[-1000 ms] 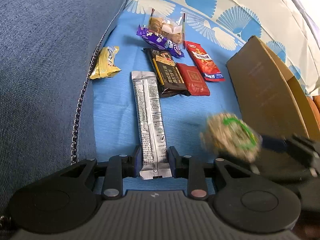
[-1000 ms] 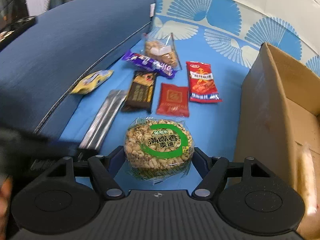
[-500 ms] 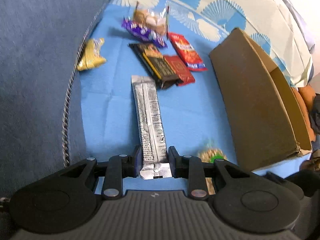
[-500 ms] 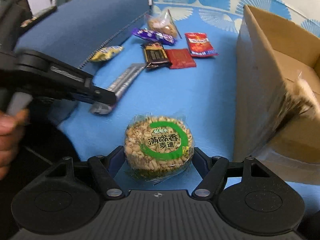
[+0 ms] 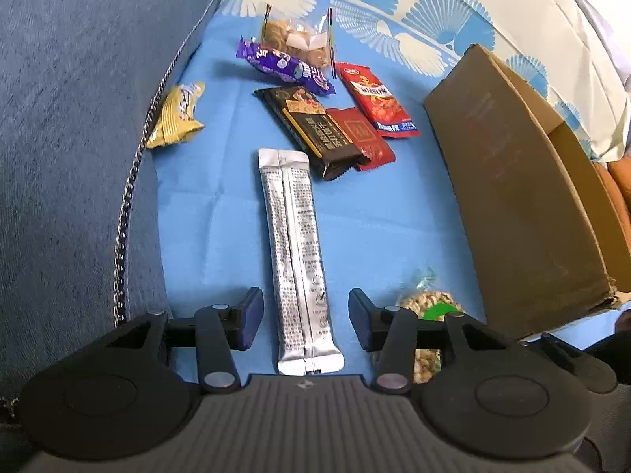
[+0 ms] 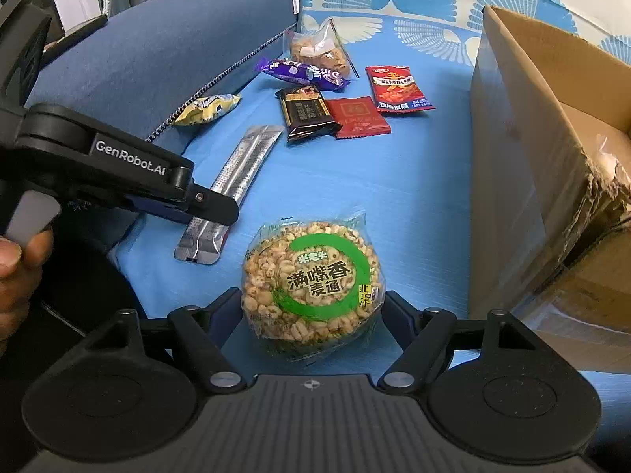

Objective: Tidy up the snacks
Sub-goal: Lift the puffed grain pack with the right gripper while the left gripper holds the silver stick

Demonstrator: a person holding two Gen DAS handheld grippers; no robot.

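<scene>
Left wrist view: left gripper (image 5: 305, 321) spread wide, fingers either side of the silver stick pack (image 5: 297, 260) and clear of it; the pack lies flat on the blue cover (image 5: 374, 213), near its front edge. Right wrist view: right gripper (image 6: 313, 309) clamped on the round puffed-grain cake (image 6: 313, 282). Cardboard box (image 6: 524, 146) along the cover's right edge. Other packets lie toward the back.

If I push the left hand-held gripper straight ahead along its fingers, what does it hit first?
The left hand-held gripper is open astride the silver stick pack, which runs along its line. Past that pack's far end, the black bar wrapper looks first, though depth is unclear.
</scene>
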